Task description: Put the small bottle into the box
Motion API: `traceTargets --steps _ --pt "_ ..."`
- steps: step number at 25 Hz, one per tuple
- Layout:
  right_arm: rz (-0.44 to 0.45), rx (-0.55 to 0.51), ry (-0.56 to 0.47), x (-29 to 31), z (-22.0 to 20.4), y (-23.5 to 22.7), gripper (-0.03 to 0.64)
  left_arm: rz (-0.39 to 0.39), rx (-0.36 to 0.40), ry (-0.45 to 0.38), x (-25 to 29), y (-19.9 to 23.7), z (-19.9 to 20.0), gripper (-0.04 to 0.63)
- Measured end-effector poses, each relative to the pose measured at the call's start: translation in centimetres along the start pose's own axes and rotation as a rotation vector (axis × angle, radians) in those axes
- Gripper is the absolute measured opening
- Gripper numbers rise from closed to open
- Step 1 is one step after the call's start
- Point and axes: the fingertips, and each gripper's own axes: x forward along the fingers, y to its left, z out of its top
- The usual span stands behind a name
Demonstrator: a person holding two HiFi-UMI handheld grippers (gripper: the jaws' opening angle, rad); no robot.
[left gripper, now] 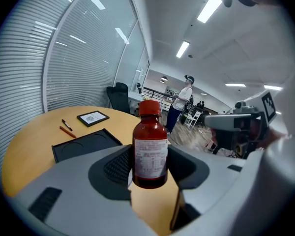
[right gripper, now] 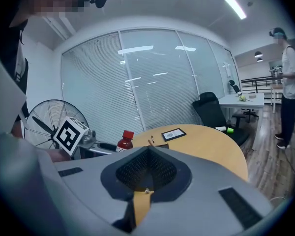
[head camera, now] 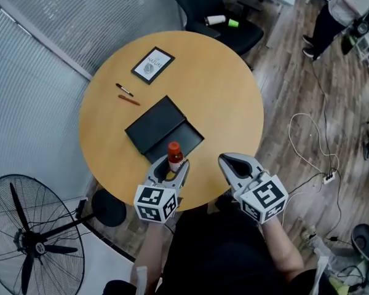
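The small bottle (head camera: 174,155), dark red with a red cap and a white label, stands upright between the jaws of my left gripper (head camera: 170,169), which is shut on it near the table's front edge. In the left gripper view the bottle (left gripper: 150,149) fills the centre, pressed by both pads. The open black box (head camera: 155,126) lies flat just beyond the bottle, and shows again as the box (left gripper: 83,144) to the left. My right gripper (head camera: 226,161) is shut with nothing in it, to the right of the bottle. From there the bottle's cap (right gripper: 127,134) shows at the left.
On the round wooden table (head camera: 227,91) a framed card (head camera: 152,64) and two pens (head camera: 126,95) lie at the far left. A standing fan (head camera: 31,238) is on the floor at the left, an office chair (head camera: 218,17) behind the table. A person (head camera: 341,8) stands far right.
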Motion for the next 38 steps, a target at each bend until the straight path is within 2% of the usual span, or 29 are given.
traceTargets --steps 8,13,17,30,38 --pt "-0.107 0.053 0.021 1.0 -1.6 0.3 0.009 -0.098 0.004 0.093 3.1 2.6 -2.0 0.212" --pt "-0.146 0.072 0.03 1.7 -2.3 0.0 0.009 -0.121 0.018 0.163 5.5 3.8 -3.4 0.212" --pt "-0.167 0.094 0.036 1.8 -2.8 -0.1 0.009 -0.136 -0.005 0.213 6.8 4.2 -4.8 0.212" --pt "-0.211 0.143 0.066 2.4 -3.6 -1.6 0.009 -0.12 -0.099 0.383 11.3 6.3 -9.4 0.212" --pt "-0.236 0.163 0.075 2.6 -4.0 -2.5 0.009 -0.101 -0.121 0.479 14.0 7.2 -11.8 0.213"
